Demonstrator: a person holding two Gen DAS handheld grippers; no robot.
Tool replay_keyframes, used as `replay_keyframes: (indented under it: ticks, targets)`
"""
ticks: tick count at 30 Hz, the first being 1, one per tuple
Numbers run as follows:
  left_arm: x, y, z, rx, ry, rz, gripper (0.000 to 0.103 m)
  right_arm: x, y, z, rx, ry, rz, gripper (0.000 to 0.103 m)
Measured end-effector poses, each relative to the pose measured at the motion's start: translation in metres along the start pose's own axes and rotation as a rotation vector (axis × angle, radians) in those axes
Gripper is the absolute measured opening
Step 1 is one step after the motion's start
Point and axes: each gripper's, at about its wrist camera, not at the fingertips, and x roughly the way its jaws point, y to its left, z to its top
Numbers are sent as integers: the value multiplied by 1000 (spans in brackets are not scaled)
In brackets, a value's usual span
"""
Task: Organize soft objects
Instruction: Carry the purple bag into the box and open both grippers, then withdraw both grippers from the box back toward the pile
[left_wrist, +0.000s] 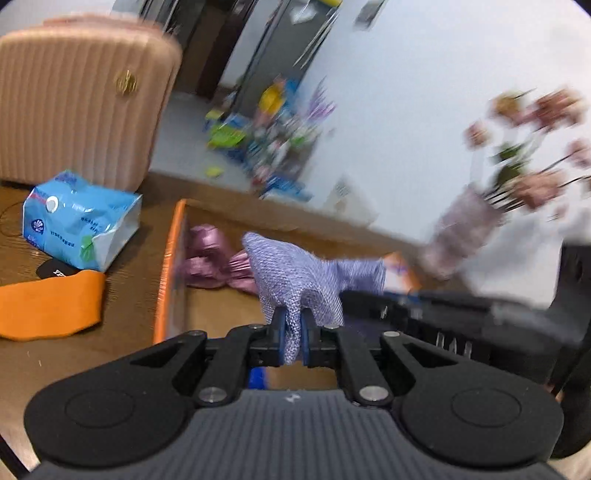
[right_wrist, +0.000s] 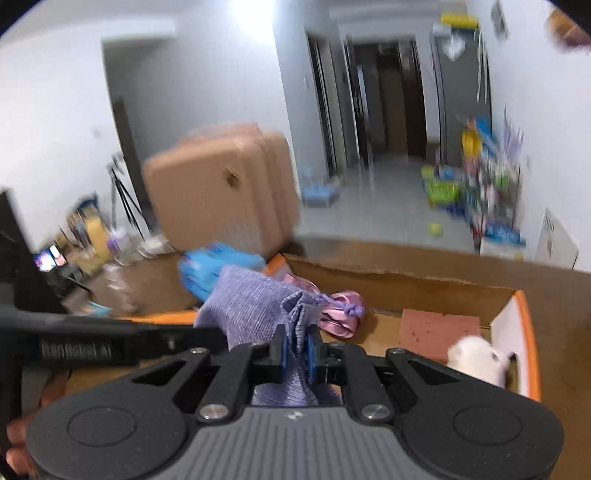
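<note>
- Left wrist view: the left gripper (left_wrist: 293, 338) has its blue-padded fingers (left_wrist: 281, 334) clenched on a bunched fold of the lilac woven cloth (left_wrist: 295, 273), which is stretched out to the right above the open cardboard box with orange edging (left_wrist: 168, 266)
- Inside the box at its far left lies a shiny pink satin pouch (left_wrist: 210, 256), already stowed
- On the brown wooden table (left_wrist: 129, 306) to the left of the box sit a light-blue soft pack of tissues (left_wrist: 79, 218) and, nearer, a flat orange cloth (left_wrist: 48, 304); both are outside the box and, by my reading, left to sort
- A ribbed pink hard-shell suitcase (left_wrist: 79, 99) stands at the far left, and a blurred glass vase of pink flowers (left_wrist: 476, 221) at the far right
- Right wrist view: the right gripper (right_wrist: 295, 349) is likewise clamped on a gathered end of the same lilac cloth, which spreads away to the left towards the black body of the left gripper
- Below and beyond it, the box holds the pink pouch in the middle, a dull-red rectangular sponge-like block (right_wrist: 437, 334) further right, and a white fluffy plush item (right_wrist: 476, 360) at the near right corner
- Judgement: several soft things are in the box; the lilac cloth is held taut between both grippers over it, probably being folded or about to be lowered in, with the tissues and orange cloth to follow
</note>
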Motion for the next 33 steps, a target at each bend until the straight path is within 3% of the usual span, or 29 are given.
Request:
replay_keyframes:
  ticks: [4, 6, 8, 11, 14, 15, 20, 25, 33]
  targets:
    - [42, 14, 0, 78, 46, 128, 13, 75, -14, 12, 29, 160, -16, 10]
    - [48, 17, -4, 112, 40, 147, 30, 103, -19, 12, 59, 238, -5, 11]
    - [46, 20, -6, 133, 20, 159, 38, 116, -20, 7, 69, 266, -28, 15]
    - [38, 17, -7, 173, -23, 173, 38, 120, -24, 5, 82, 273, -32, 17]
    - [33, 12, -5, 200, -38, 172, 38, 113, -25, 6, 81, 258, -15, 35]
    - [32, 11, -3, 197, -42, 177, 38, 108, -26, 8, 76, 243, -20, 41]
    - [6, 0, 7, 191, -68, 178, 38, 63, -31, 21, 66, 165, -32, 45]
    - [-50, -20, 2, 205, -124, 181, 38, -23, -27, 23, 13, 66, -65, 50]
    - [-164, -52, -50, 257, -227, 178, 51, -168, -8, -17, -66, -91, -89, 58]
